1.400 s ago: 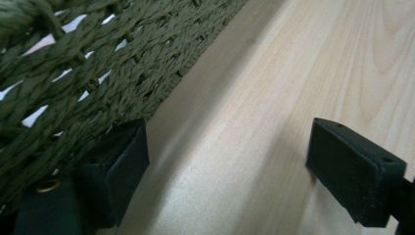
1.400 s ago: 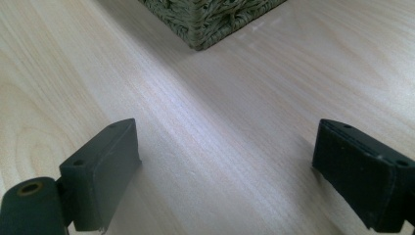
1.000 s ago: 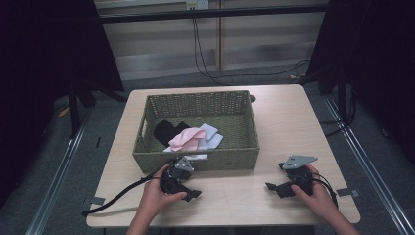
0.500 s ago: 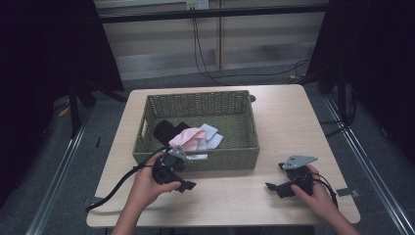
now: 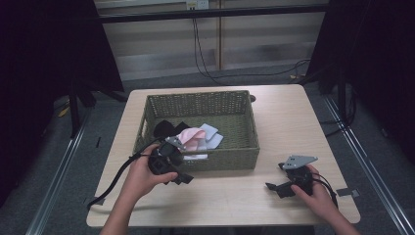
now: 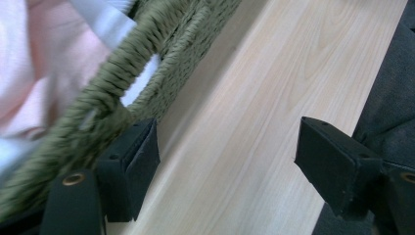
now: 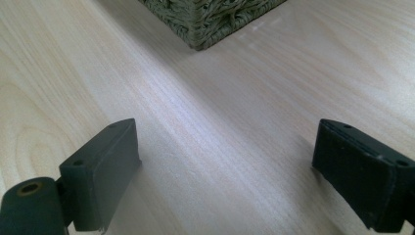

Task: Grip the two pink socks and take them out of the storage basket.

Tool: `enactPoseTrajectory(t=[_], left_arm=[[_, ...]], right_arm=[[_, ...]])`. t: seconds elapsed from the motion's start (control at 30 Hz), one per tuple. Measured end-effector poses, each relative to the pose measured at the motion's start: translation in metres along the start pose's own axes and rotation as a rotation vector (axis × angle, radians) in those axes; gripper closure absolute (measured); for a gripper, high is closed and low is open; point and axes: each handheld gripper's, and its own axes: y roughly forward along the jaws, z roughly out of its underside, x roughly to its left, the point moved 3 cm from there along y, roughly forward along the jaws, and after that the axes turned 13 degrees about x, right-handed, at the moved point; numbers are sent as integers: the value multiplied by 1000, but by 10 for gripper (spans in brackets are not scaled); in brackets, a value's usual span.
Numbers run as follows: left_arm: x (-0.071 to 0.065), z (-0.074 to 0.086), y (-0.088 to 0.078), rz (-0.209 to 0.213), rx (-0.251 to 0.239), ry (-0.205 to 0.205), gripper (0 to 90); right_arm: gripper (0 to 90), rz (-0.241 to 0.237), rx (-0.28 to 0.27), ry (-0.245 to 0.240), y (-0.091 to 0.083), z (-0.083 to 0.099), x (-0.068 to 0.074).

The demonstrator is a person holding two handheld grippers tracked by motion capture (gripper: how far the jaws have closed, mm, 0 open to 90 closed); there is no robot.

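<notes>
Right gripper [image 5: 286, 185]: at 4 o'clock on the worktop [image 5: 235, 200], resting low, fingers [image 7: 100, 174] wide apart on nothing; judged parked in reserve, clear of the work.

Left gripper [image 5: 172, 169]: at 7 o'clock, raised against the near wall of the basket [image 5: 230, 159], fingers [image 6: 129, 169] spread and empty, one touching the woven rim; angled, by judgement, to reach over the rim.

Pink cloth [image 5: 192, 138]: inside the basket, near-left part, heaped among white cloth [image 5: 211, 132] and black cloth [image 5: 167, 128], just beyond the left gripper; likely pick.

A pale wooden table [image 5: 274, 112] stands on grey carpet [image 5: 88, 137], black curtains [image 5: 44, 49] at both sides.
</notes>
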Motion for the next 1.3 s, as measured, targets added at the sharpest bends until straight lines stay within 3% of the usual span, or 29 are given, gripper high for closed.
enactPoseTrajectory(t=[0.3,0.6,0.97,1.3], left_arm=[[4,-9,-17,7,6,5,243],[11,-21,-36,6,-24,-15,242],[31,-35,-44,-9,-27,-56,242],[53,-46,-39,-39,-9,-96,242]], right_arm=[[93,0,0,0,0,0,0],[93,0,0,0,0,0,0],[93,0,0,0,0,0,0],[93,0,0,0,0,0,0]])
